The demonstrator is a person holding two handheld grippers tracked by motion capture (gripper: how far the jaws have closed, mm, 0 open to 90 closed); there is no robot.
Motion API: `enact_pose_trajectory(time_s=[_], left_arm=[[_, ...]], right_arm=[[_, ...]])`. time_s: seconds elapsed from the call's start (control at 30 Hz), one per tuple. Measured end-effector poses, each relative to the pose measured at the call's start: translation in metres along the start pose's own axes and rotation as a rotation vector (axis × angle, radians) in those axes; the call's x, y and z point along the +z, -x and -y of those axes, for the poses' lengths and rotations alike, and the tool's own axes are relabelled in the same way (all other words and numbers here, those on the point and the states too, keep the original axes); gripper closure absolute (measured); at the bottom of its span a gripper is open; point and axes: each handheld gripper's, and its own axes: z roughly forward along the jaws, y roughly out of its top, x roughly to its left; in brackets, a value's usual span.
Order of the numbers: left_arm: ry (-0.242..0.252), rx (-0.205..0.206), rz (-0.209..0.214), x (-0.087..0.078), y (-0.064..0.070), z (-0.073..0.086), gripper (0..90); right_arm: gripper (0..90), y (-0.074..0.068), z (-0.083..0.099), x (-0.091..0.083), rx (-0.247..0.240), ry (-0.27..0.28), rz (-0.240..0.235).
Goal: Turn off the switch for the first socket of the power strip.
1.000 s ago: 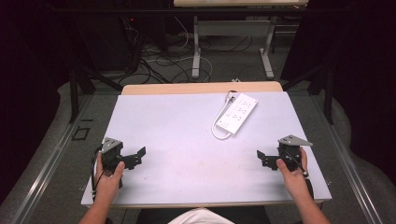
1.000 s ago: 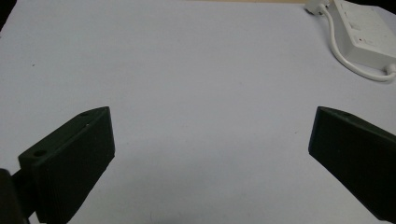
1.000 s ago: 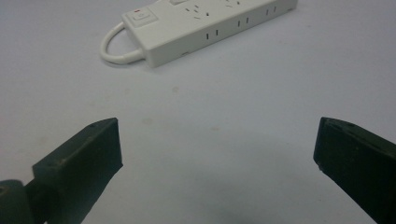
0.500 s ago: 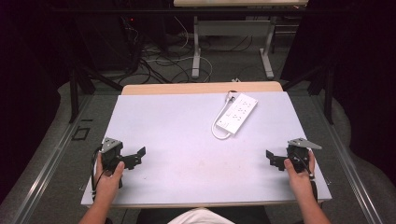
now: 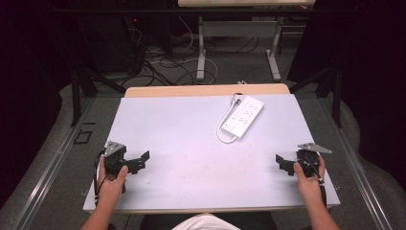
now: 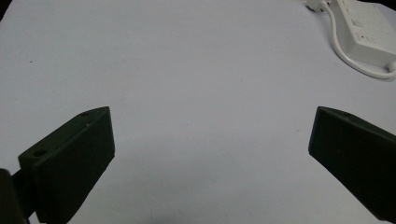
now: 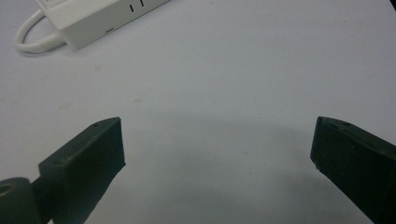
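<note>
While the white power strip (image 5: 242,116) lies flat toward the far right of the table (image 5: 191,143) with its cord looped beside it, the left gripper (image 5: 139,162) and right gripper (image 5: 283,164) sit well apart at the near corners, both with jaws spread wide and holding nothing.

The counter (image 5: 191,143) looks smooth and matt; the power strip (image 5: 243,116) is glossy white plastic; the fingers (image 6: 70,163) are matt black plastic.

Left tool (image 5: 139,162) low at left, jaws wide apart; right tool (image 5: 282,165) low at right, jaws wide apart.
</note>
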Motion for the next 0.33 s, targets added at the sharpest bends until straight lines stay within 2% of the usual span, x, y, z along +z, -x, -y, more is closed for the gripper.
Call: enact_pose_trajectory(time_s=[0.2, 0.33], left_arm=[[0.003, -0.005, -0.001, 0.0009, 0.0001, 0.0002, 0.3], [0.007, -0.006, -0.003, 0.001, 0.0, 0.0003, 0.4]], right_arm=[[2.5, -0.0011, -0.0001, 0.0, -0.007, -0.003, 0.002], [2.5, -0.0027, -0.0004, -0.0009, 0.01, -0.004, -0.009]])
